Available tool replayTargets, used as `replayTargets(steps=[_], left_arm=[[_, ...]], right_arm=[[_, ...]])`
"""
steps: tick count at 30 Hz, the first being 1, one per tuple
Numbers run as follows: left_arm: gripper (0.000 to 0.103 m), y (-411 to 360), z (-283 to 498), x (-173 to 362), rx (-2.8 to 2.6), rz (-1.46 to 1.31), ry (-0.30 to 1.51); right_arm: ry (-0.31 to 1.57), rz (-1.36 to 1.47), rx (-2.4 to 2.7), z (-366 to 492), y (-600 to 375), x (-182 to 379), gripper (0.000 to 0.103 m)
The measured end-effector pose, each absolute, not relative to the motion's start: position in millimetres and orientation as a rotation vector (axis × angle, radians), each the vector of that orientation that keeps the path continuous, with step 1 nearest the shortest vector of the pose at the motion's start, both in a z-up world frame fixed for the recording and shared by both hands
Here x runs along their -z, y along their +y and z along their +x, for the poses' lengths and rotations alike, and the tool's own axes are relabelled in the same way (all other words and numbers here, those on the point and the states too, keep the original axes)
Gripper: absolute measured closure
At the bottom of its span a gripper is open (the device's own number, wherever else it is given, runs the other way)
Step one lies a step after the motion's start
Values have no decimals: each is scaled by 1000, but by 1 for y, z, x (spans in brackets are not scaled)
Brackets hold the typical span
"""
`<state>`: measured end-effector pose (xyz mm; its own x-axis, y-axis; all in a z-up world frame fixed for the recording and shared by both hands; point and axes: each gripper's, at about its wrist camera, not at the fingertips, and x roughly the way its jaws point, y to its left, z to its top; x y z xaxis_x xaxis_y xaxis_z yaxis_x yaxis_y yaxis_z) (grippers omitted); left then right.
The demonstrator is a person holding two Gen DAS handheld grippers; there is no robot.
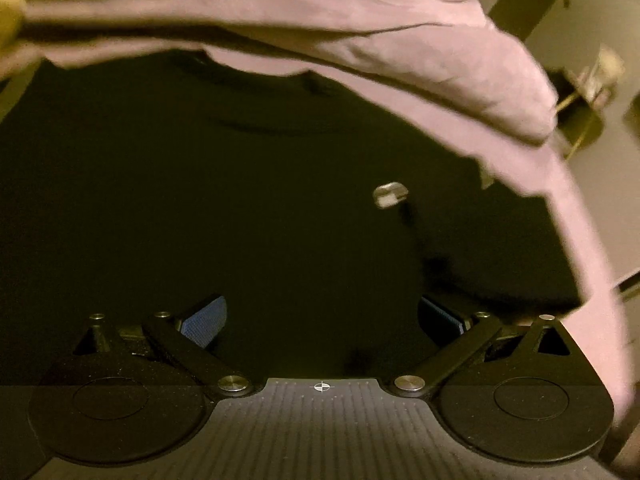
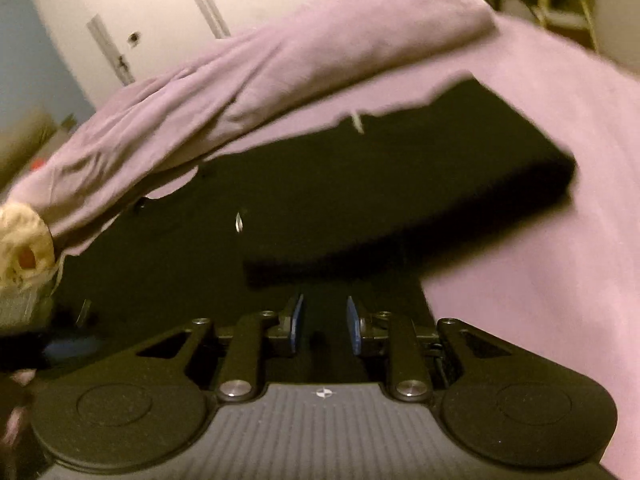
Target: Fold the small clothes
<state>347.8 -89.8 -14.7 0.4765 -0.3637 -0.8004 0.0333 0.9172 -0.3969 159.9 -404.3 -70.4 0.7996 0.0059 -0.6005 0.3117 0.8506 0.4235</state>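
A black T-shirt (image 1: 260, 200) lies spread flat on a lilac sheet (image 1: 400, 52), its collar (image 1: 272, 124) towards the far side. One side of it is folded over as a thick black flap (image 2: 420, 200). A small white tag (image 1: 390, 195) shows on the cloth. My left gripper (image 1: 322, 316) hovers over the shirt with its blue pads (image 1: 204, 320) wide apart and nothing between them. In the right wrist view my right gripper (image 2: 326, 320) is just above the shirt near the flap. Its blue pads (image 2: 298, 320) stand a narrow gap apart, with no cloth pinched.
The lilac sheet (image 2: 320, 60) is bunched in a ridge beyond the shirt and lies smooth to the right. A cream lacy item (image 2: 24, 240) sits at the left edge. White doors (image 2: 140, 20) stand behind, and wooden furniture (image 1: 580, 96) is at the far right.
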Motion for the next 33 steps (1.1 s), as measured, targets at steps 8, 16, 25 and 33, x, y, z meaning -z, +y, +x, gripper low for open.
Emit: replayTargets(steps=[8,16,25,33], left_arm=[[18,-145,410,59,420,-643,1159],[89,-156,430,97,392,-800,1259],[91,-126,428,25,480,-586,1041],[90,-58,413,19,317,-337,1003]], right_arm=[[637,696,191,122,-415,91,80],[655,698,145,124,-422,86,78],[657,664,151,126,-421,84,76],[659,633,162,133,-410,80,66]])
